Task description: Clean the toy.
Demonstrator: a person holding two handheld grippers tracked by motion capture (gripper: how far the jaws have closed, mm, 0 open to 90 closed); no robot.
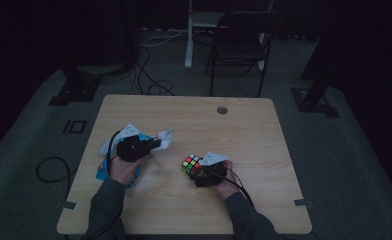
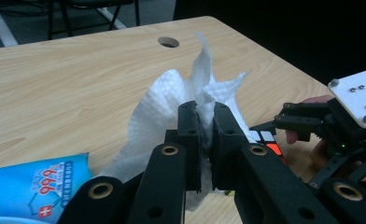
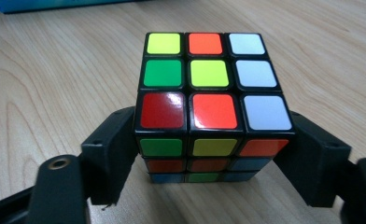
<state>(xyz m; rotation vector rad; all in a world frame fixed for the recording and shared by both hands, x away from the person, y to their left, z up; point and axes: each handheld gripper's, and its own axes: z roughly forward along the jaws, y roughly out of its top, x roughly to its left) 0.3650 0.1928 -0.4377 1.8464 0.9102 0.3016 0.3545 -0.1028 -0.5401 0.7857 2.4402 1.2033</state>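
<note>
The left gripper [image 2: 205, 122] clenches a soft, light tissue [image 2: 172, 100] (crumples easily) — the right gripper [image 3: 204, 161], at 4 o'clock, grasps the rigid cube [image 3: 209, 100] by its opposite sides.

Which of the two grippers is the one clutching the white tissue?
The left gripper: its jaws are pinched shut on the crumpled white tissue beside the blue packet. The right gripper has the coloured cube between its jaws instead.

The far half of the counter [image 1: 194, 107] lies bare up to its cable hole [image 1: 222, 110]. Nearer, the wipes pack [image 1: 104, 172] and white wipe [image 1: 165, 138] block the left side, the puzzle cube [image 1: 191, 163] blocks the middle; a bare lane runs between them.
</note>
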